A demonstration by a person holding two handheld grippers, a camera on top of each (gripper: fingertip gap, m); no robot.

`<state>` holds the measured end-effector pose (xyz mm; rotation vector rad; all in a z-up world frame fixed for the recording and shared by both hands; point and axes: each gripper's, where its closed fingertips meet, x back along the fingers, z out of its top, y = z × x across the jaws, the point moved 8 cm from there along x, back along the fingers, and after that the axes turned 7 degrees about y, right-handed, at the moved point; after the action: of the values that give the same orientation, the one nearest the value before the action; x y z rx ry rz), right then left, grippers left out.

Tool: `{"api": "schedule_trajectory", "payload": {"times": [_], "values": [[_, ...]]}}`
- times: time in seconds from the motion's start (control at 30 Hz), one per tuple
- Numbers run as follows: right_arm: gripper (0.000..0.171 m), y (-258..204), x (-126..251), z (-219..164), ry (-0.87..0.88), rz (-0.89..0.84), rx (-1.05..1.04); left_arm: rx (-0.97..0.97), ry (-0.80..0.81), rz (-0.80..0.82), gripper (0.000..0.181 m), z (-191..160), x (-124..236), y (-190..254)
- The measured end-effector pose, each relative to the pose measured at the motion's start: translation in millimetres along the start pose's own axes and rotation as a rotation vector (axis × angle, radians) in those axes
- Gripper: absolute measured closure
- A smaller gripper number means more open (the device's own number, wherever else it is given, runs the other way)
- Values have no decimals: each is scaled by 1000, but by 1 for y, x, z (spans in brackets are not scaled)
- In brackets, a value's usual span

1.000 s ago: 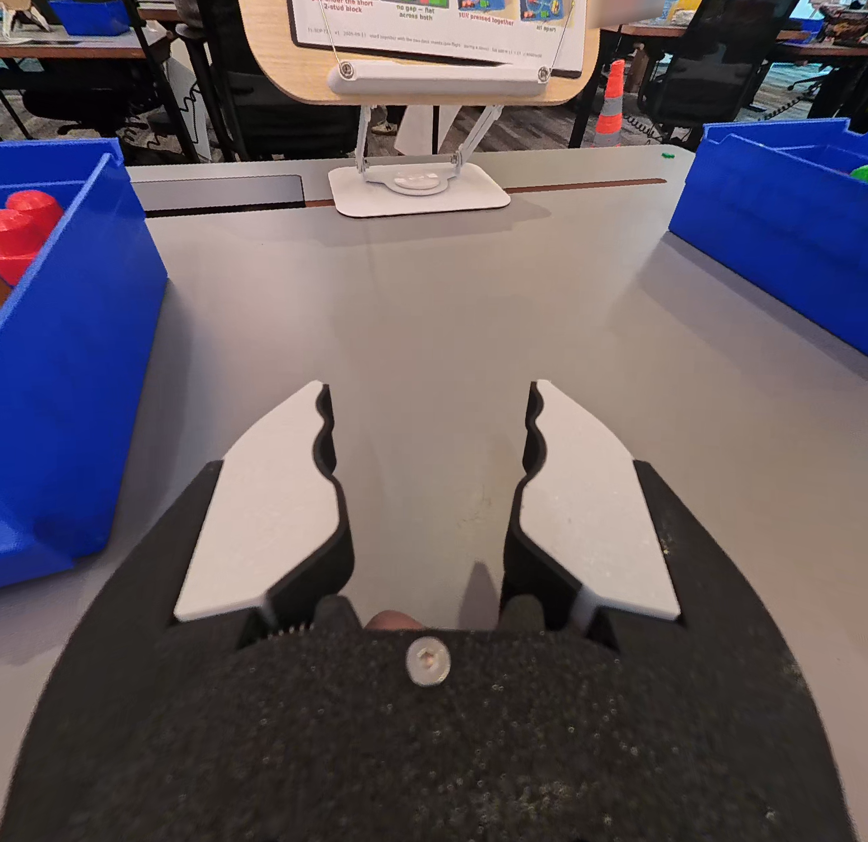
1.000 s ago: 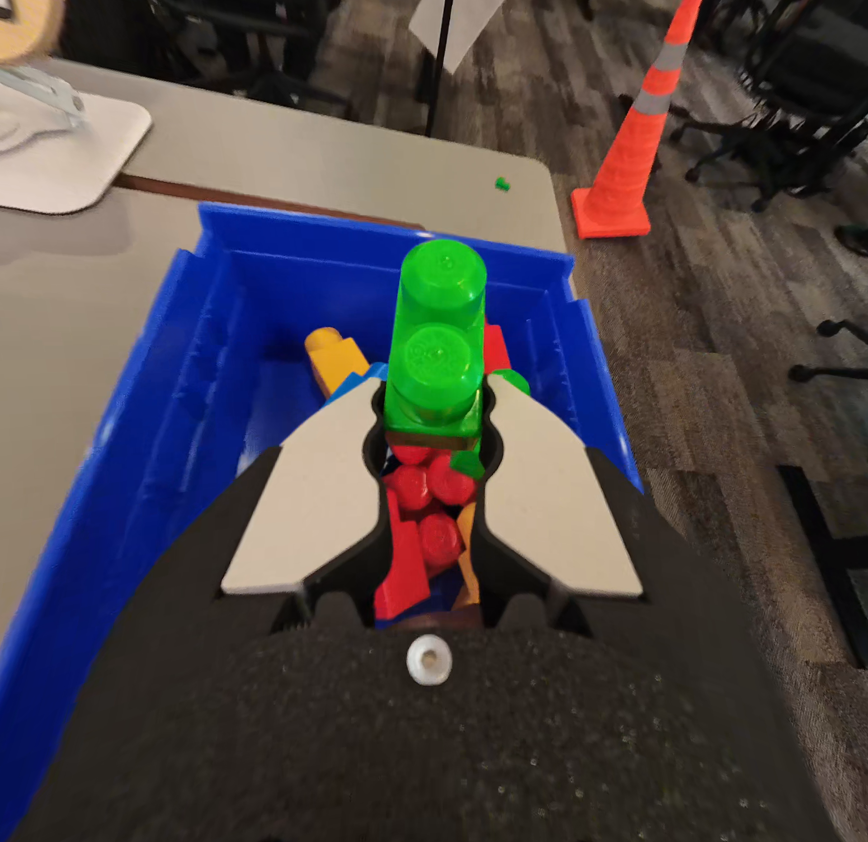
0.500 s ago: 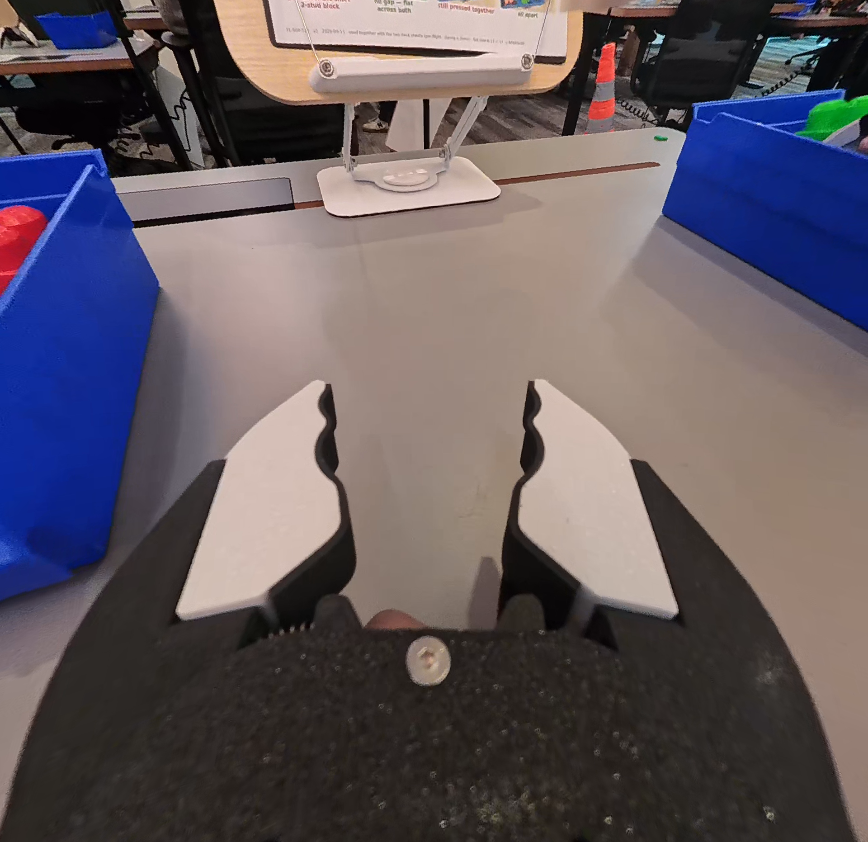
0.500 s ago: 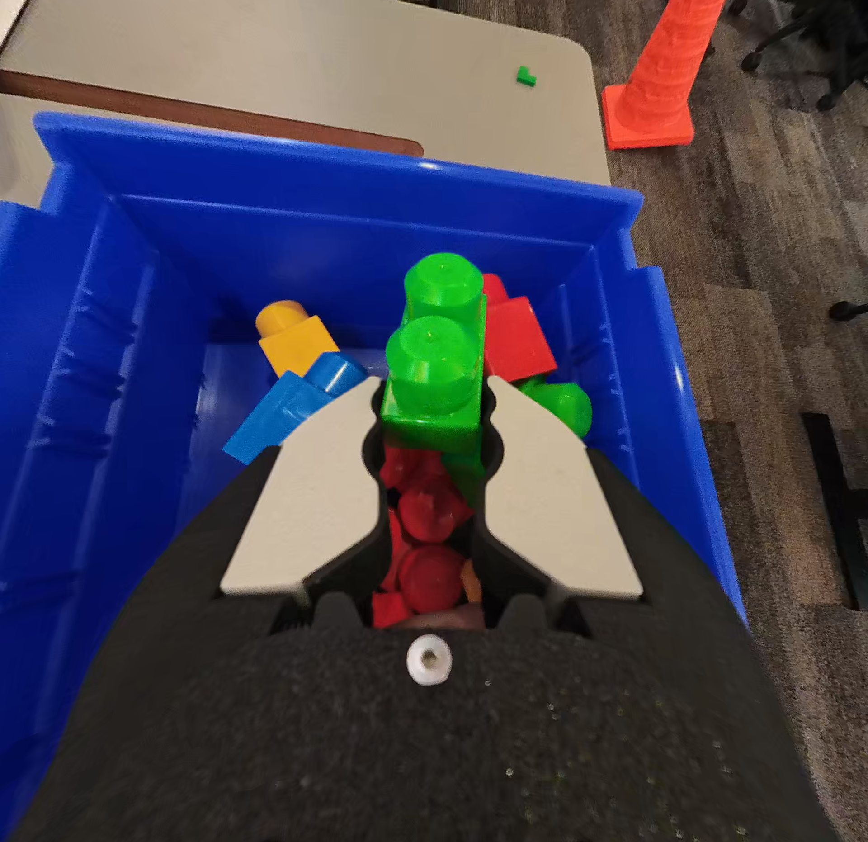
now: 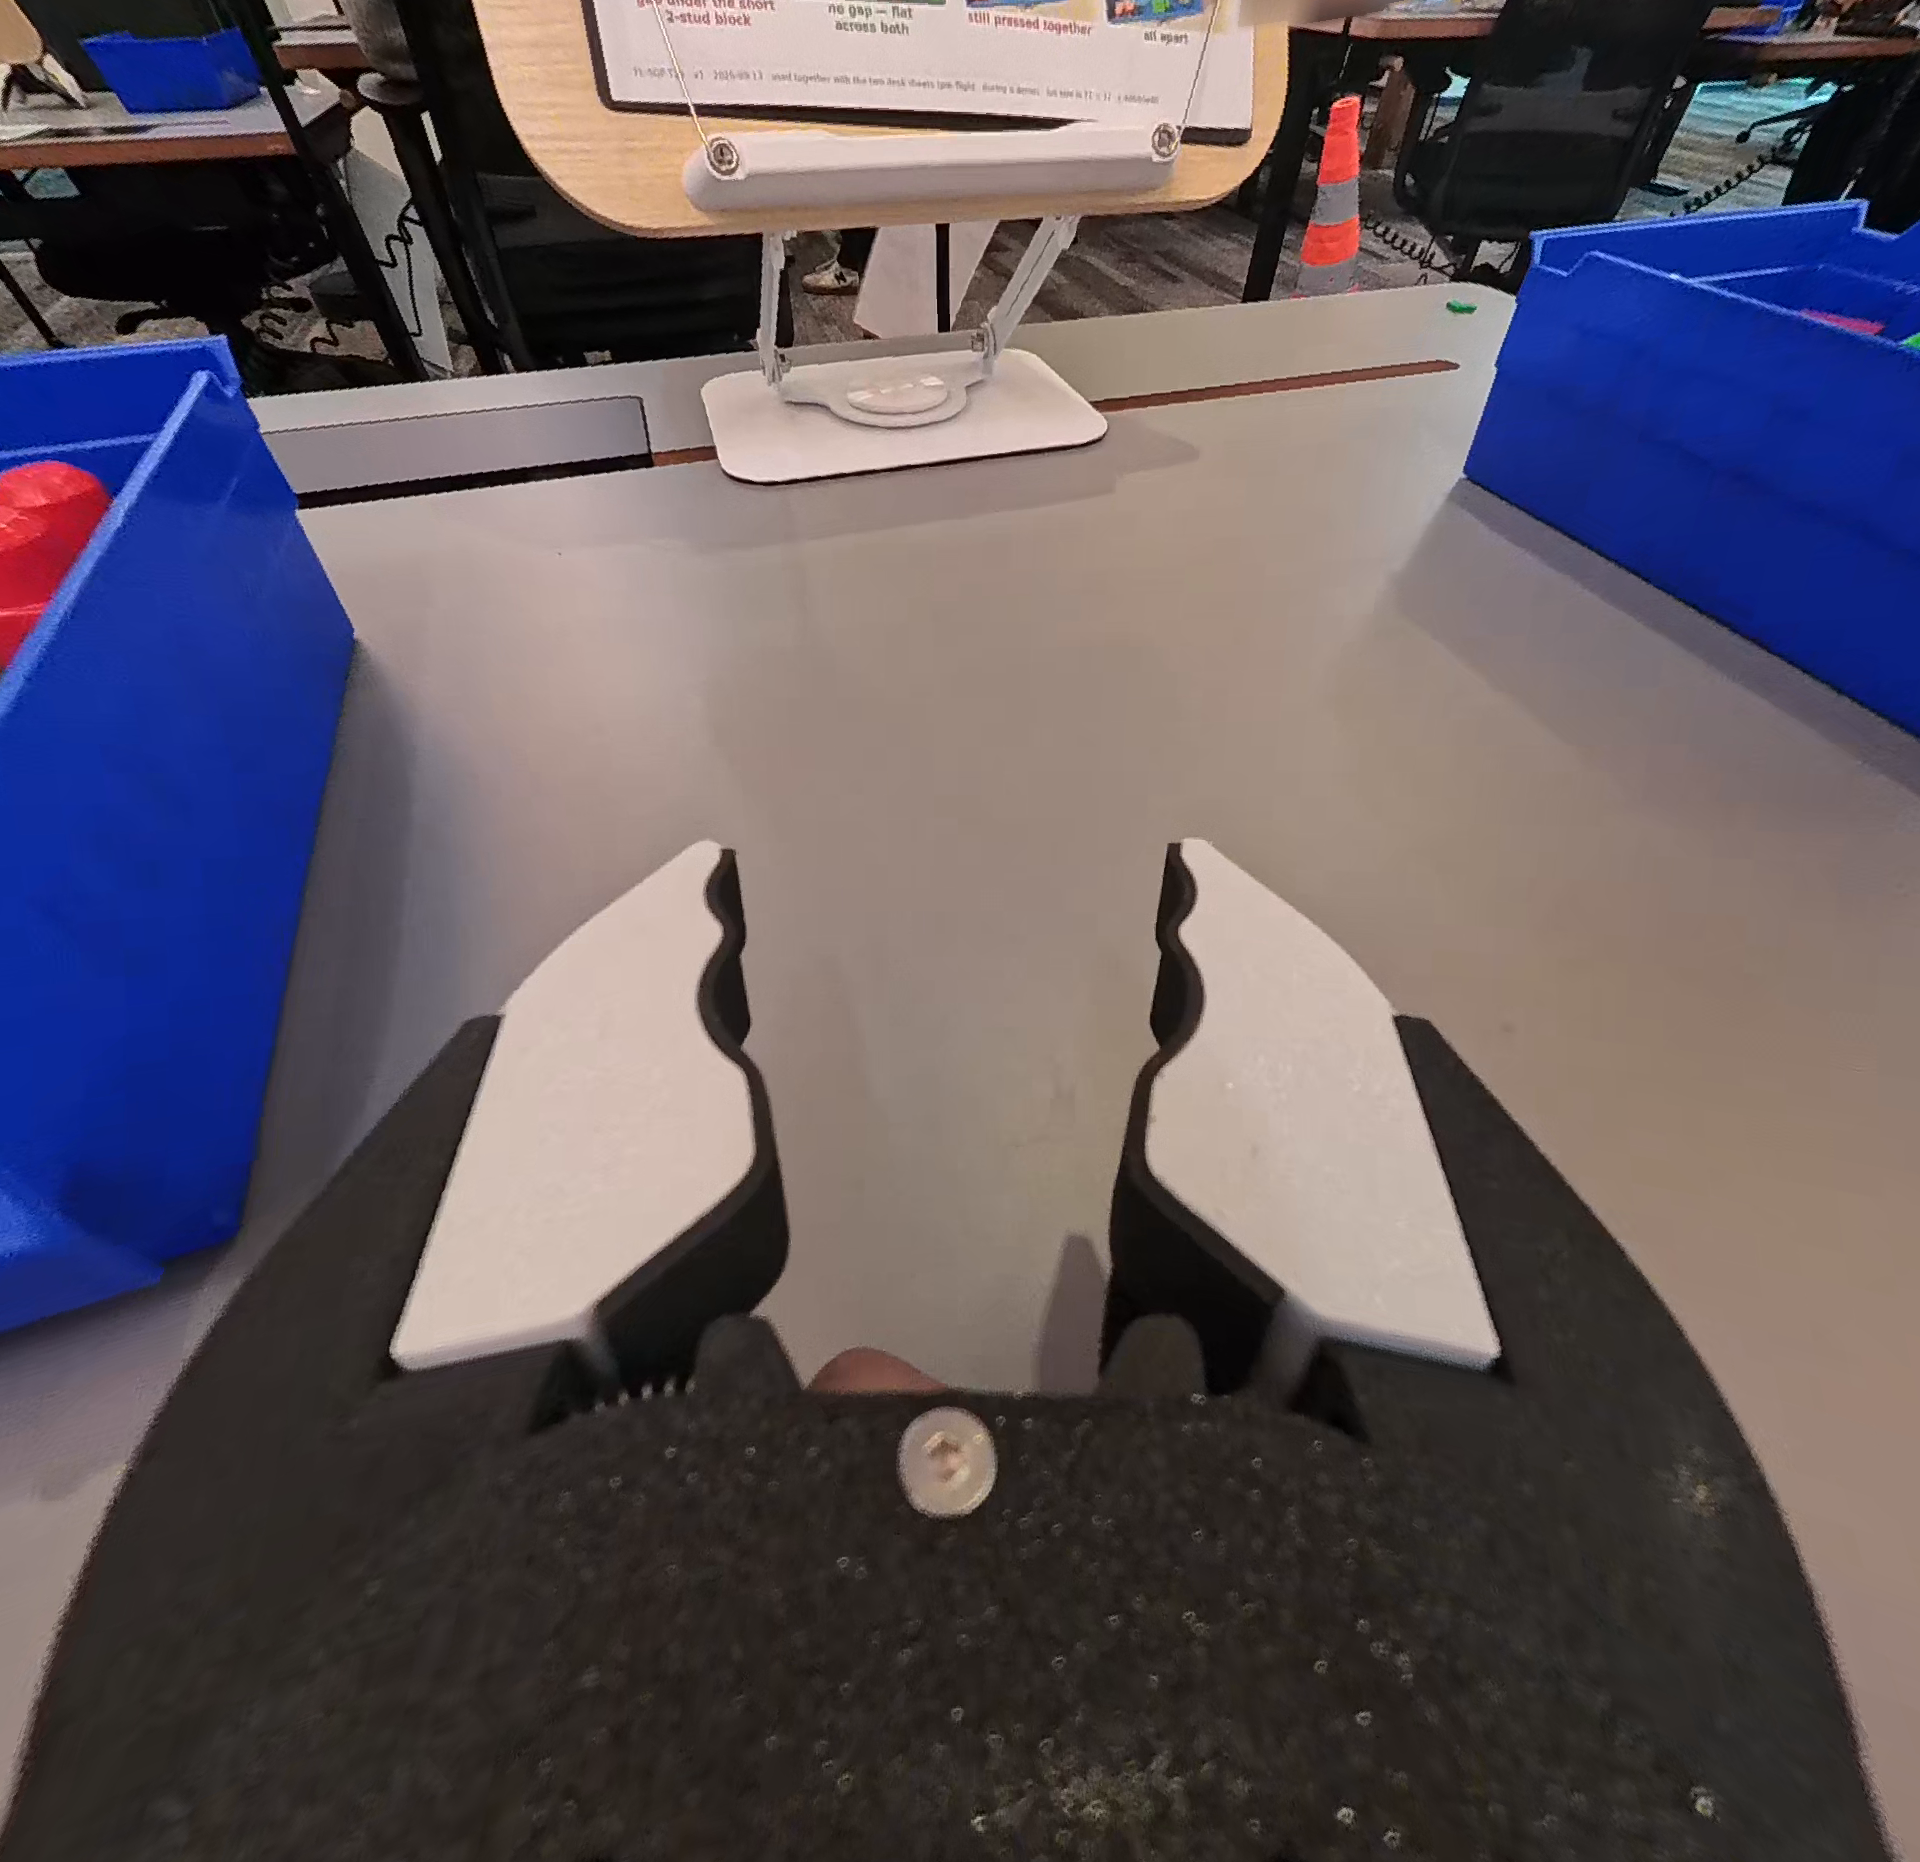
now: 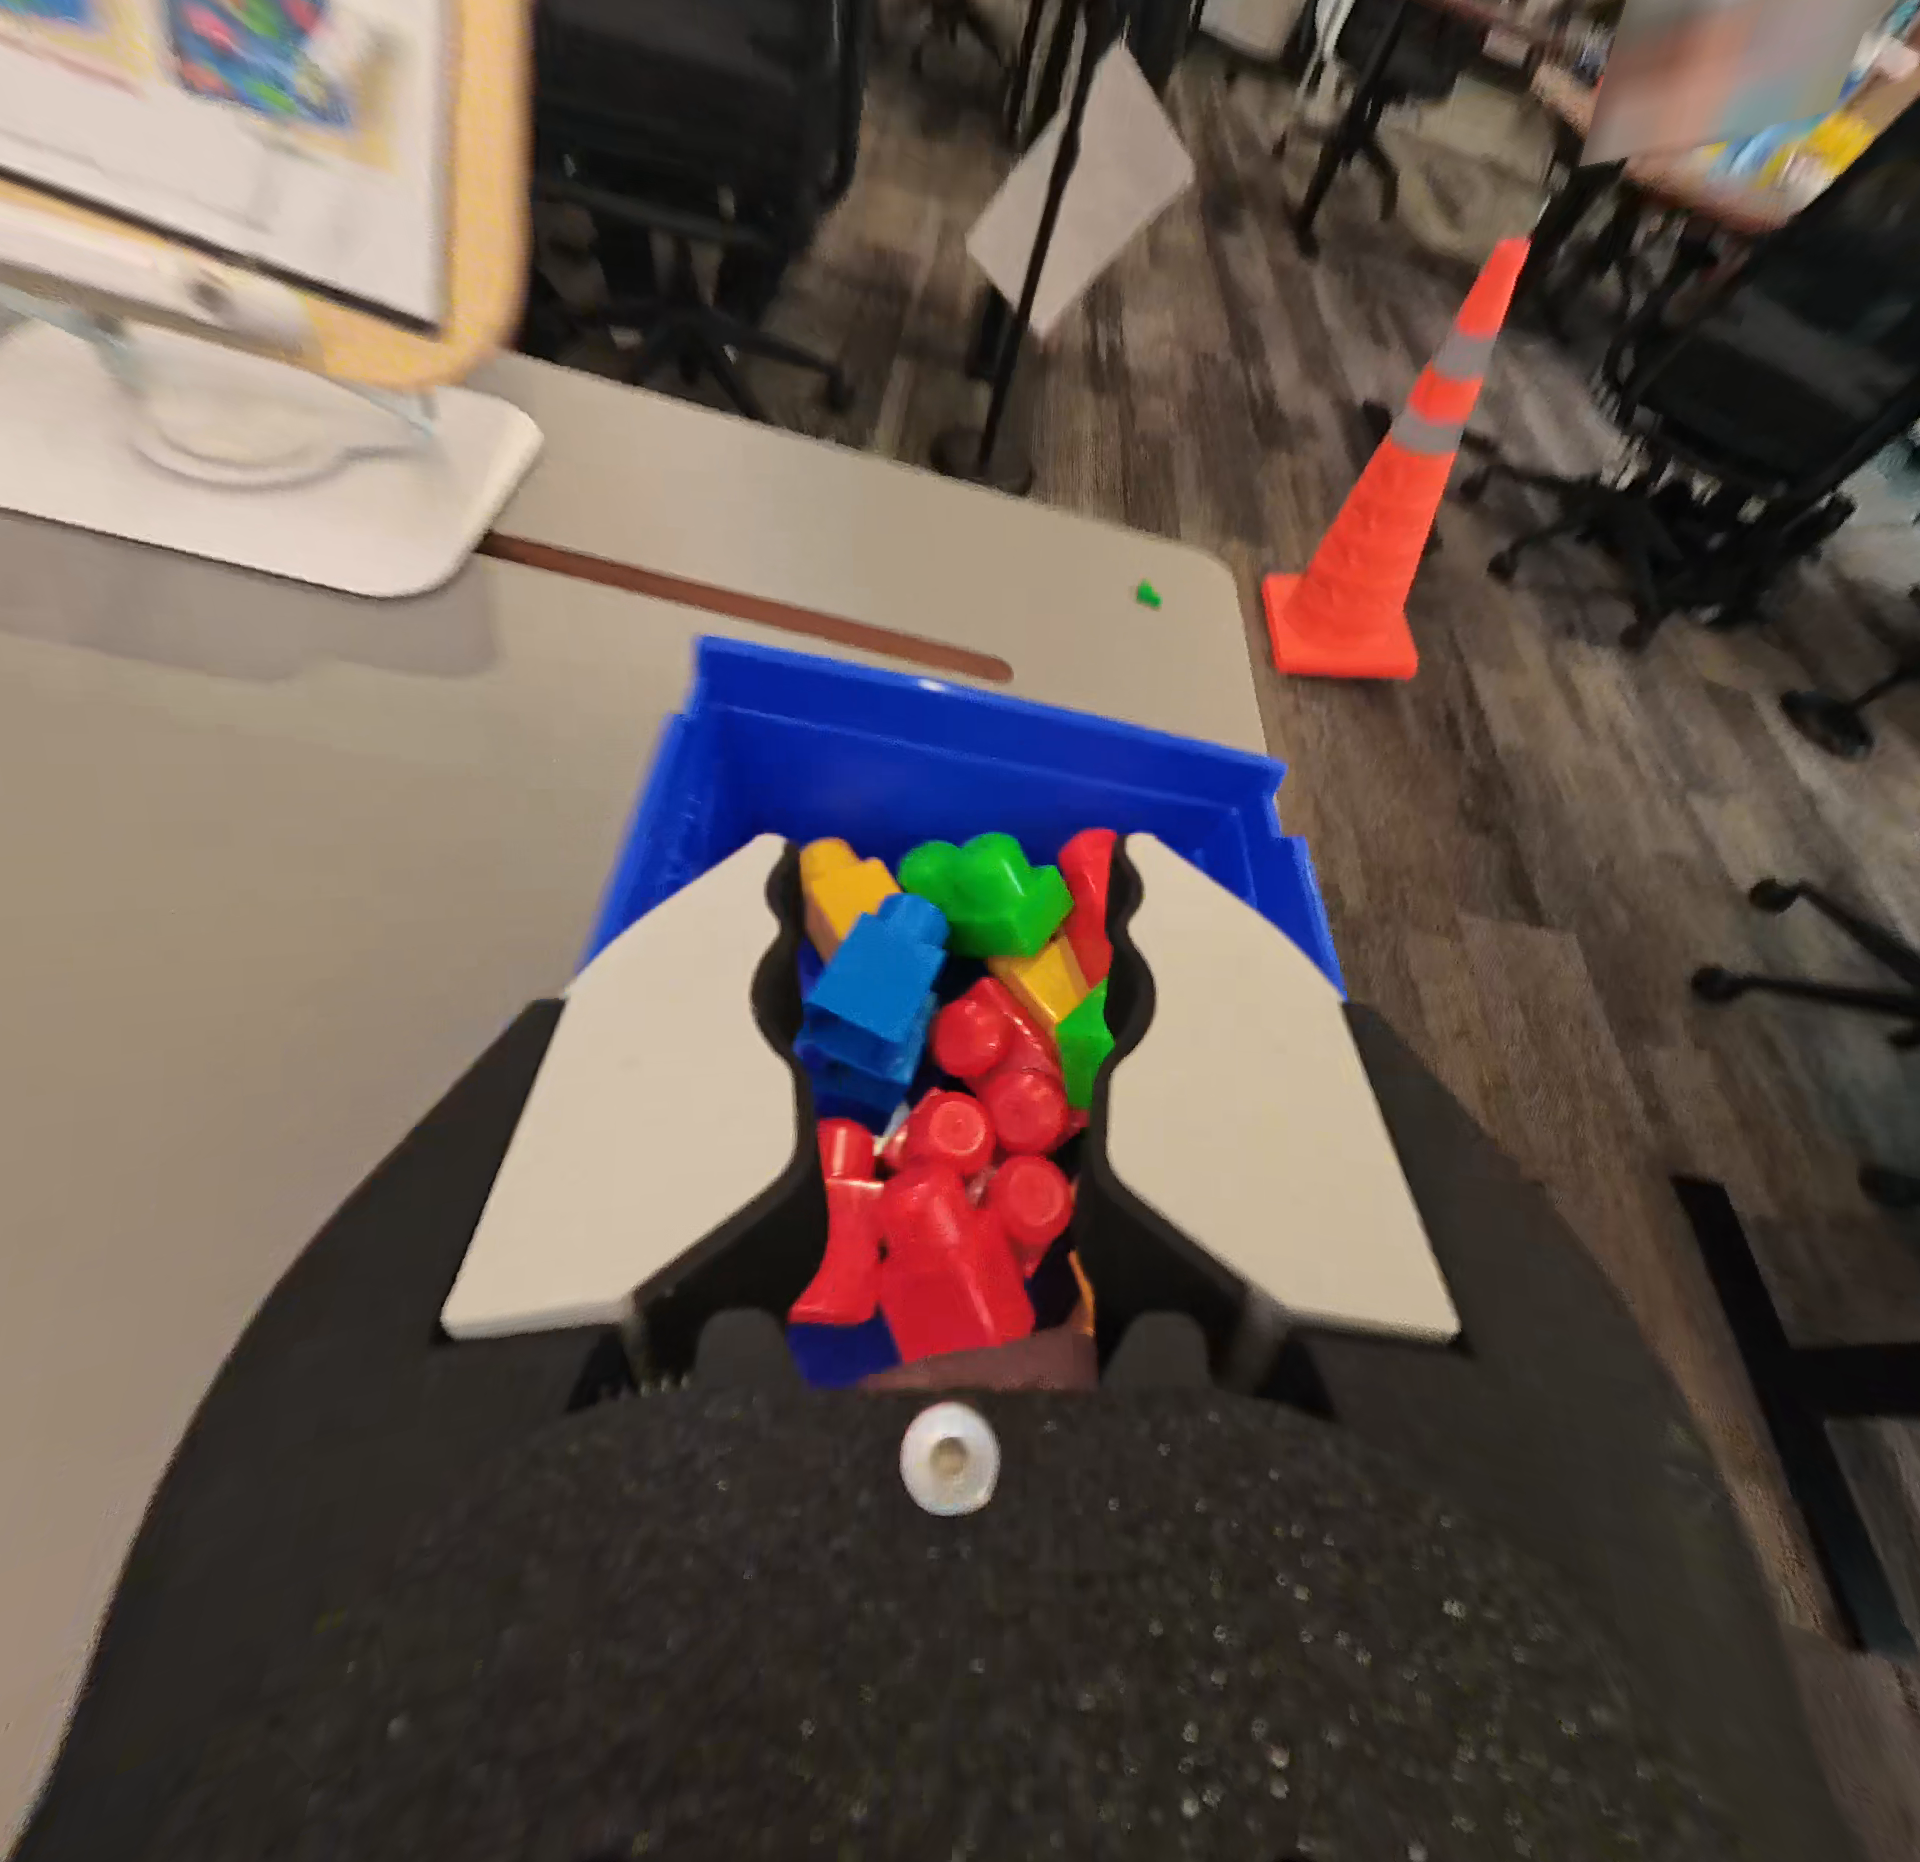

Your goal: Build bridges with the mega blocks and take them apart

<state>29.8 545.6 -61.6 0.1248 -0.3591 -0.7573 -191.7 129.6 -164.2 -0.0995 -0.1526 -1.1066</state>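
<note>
Right wrist view: you are hovering your right gripper (image 6: 948, 882), jaws spread and empty, over the blue bin (image 6: 966, 742) holding the mega blocks (image 6: 940, 1064) | left gripper (image 5: 951, 882) is waiting released above bare table (image 5: 935, 690), probably keeping build space free.

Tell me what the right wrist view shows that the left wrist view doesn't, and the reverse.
Right wrist view only: the open right gripper above loose blocks in its bin, including a green block and a blue block.
Left wrist view only: the open, empty left gripper, the left blue bin and a red block in it.
Both: grey table, right blue bin, white stand, orange cone.
</note>
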Motion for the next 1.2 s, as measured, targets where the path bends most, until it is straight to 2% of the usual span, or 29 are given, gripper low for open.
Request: {"api": "schedule_trajectory", "payload": {"times": [0.13, 0.3, 0.37, 0.5, 0.63, 1.07, 1.2], "values": [[115, -46, 59, 11, 165, 3, -7, 0, 2, 23, 105, 1, -1, -5], [109, -122, 103, -24, 343, 79, -123, 3, 11, 69, 105, 3, -1, -15], [109, -151, 111, -44, 347, 90, -123, -1, 8, 84, 104, 3, -2, -18], [104, -194, 113, -75, 238, 166, -112, 32, 5, 103, 104, -1, -1, -24], [101, -205, 109, -89, 184, 190, -115, 68, -20, 106, 103, -5, -1, -26], [100, -207, 104, -96, 154, 218, -112, 45, -29, 117, 103, -7, 3, -27], [101, -206, 105, -94, 154, 223, -113, 40, -4, 117, 104, 12, 13, -31]]}}
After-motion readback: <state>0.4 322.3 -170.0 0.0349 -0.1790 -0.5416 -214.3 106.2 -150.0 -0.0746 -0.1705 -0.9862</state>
